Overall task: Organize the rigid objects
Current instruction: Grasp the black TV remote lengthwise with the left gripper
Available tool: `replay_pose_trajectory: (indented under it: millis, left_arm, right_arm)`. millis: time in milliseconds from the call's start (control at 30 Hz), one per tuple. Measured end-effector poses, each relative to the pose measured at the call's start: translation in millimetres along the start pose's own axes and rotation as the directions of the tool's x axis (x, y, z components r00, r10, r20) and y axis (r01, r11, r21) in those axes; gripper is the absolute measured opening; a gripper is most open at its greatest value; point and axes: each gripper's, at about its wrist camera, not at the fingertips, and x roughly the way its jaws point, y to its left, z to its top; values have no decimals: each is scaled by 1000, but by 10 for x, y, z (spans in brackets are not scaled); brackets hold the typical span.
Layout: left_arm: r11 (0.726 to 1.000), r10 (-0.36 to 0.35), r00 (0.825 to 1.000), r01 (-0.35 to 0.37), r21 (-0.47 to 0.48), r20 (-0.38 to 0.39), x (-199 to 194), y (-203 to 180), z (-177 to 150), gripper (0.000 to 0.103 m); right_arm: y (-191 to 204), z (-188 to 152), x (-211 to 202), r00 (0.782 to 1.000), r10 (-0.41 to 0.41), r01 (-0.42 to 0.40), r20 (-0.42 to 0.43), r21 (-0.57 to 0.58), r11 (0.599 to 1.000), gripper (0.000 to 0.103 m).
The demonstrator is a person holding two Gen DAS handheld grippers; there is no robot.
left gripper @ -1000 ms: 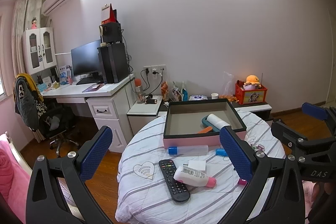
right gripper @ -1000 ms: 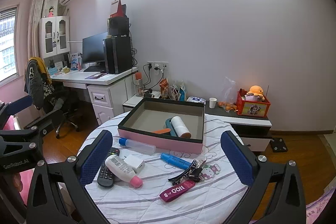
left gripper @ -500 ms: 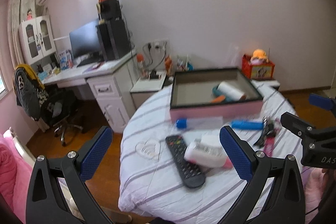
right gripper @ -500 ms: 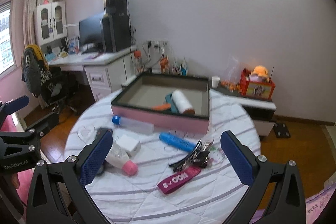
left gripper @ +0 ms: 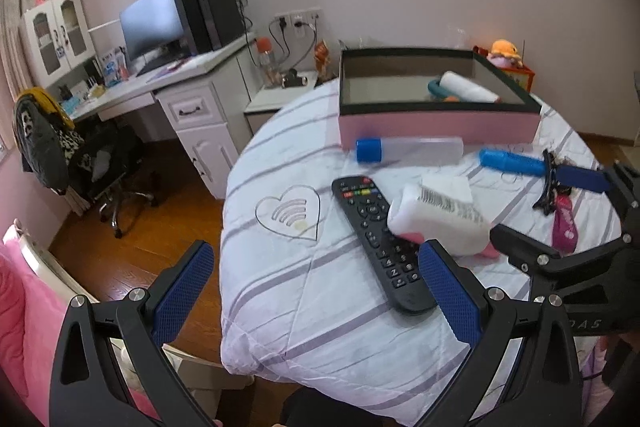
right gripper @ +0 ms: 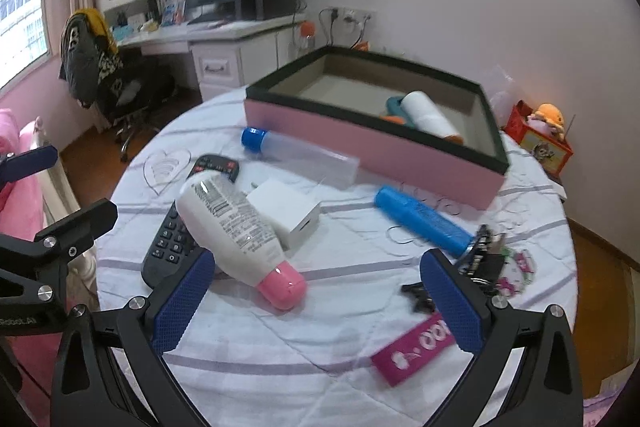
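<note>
A round worktop (right gripper: 248, 359) covered by a white quilted cloth with grey stripes is seen from both wrist views. Toward its far side a shallow box (right gripper: 372, 143) with pink outer walls and a dark rim is set; inside it, at the right end, a white roll (right gripper: 428, 115) lies against a teal item (right gripper: 394, 105), with something orange partly hidden beside them.

Just in front of the box a clear tube with a blue cap (right gripper: 296, 151) is laid along the pink wall. Nearer the left edge a black remote control (left gripper: 384, 243) is placed, and a white bottle with a pink cap (right gripper: 236, 231) is lying across it, tilted, cap toward the camera. A small white box (right gripper: 288, 211) is touching the bottle on its far side. To the right a blue cylinder (right gripper: 420, 219) is seen, then a dark bundle of keys and clips (right gripper: 480, 259) and a magenta tag (right gripper: 416, 351), blurred.

The left hand-held gripper (left gripper: 316, 299) is held released above the near left edge of the worktop, its blue pads wide apart, nothing between them; its right pad overlaps the remote's end in the view. The right hand-held gripper (right gripper: 320, 299) is likewise spread wide and empty, hovering low over the cloth, with the bottle's pink cap framed between its pads.
</note>
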Motion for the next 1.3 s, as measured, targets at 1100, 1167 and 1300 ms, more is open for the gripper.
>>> replay_pose_trajectory:
  millis: [1100, 1167, 1300]
  left_arm:
    - [984, -180, 967, 180, -18, -180, 882, -254, -58, 99]
    - [981, -192, 964, 191, -27, -182, 883, -186, -62, 93]
    - [982, -190, 964, 186, -38, -188, 852, -44, -73, 84]
  right_arm:
    - [-436, -65, 190, 998, -33, 32, -50, -17, 999, 103]
    - [-416, -72, 202, 999, -25, 24, -48, -13, 1000, 103]
    - [-387, -75, 216, 999, -6, 6, -48, -4, 1000, 103]
